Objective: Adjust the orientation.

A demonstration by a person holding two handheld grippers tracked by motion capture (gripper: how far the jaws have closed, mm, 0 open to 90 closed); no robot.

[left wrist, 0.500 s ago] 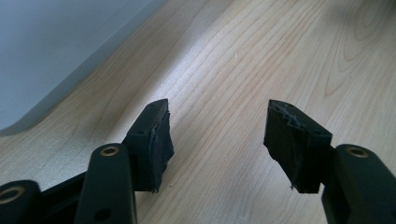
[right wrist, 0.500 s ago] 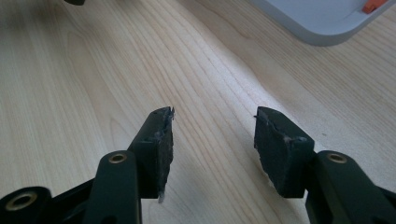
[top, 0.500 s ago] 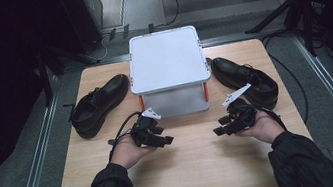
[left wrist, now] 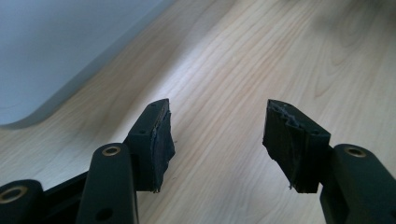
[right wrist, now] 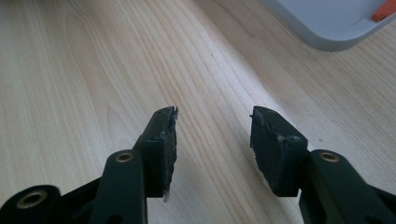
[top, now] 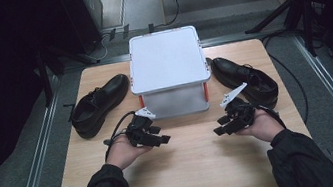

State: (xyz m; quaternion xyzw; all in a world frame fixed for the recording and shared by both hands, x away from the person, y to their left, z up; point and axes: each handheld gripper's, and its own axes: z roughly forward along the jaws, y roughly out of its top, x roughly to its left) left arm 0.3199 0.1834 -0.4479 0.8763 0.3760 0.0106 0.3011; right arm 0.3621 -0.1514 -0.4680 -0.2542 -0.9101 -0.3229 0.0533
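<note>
High view with both gripper views: two hand-held grippers poised before a lidded box and a pair of shoes on a wooden table [top: 190, 160]. Nearest the table's near edge, the person's forearms enter from below. The left gripper [top: 157, 138] and right gripper [top: 222, 130] hover over bare wood just short of the box, each turned inward toward the table's middle. In the left gripper view the fingers [left wrist: 156, 140] stand spread with nothing but wood grain between them; in the right gripper view the fingers [right wrist: 161, 144] are likewise released and empty.

Beyond them, at the centre, sits the white storage box [top: 169, 67], its lid on, orange latches at its sides. Its near wall lies directly ahead of both grippers, about equally near to each. The left shoe [top: 98, 106] lies by the left edge, its long axis slanting from the near left toward the box; the right shoe [top: 246, 80] lies by the right edge, slanting likewise, close behind the right gripper.

The box's contents are hidden by the lid. The gripper views cut the box to a corner, and the dark shoes' details are hard to make out.
</note>
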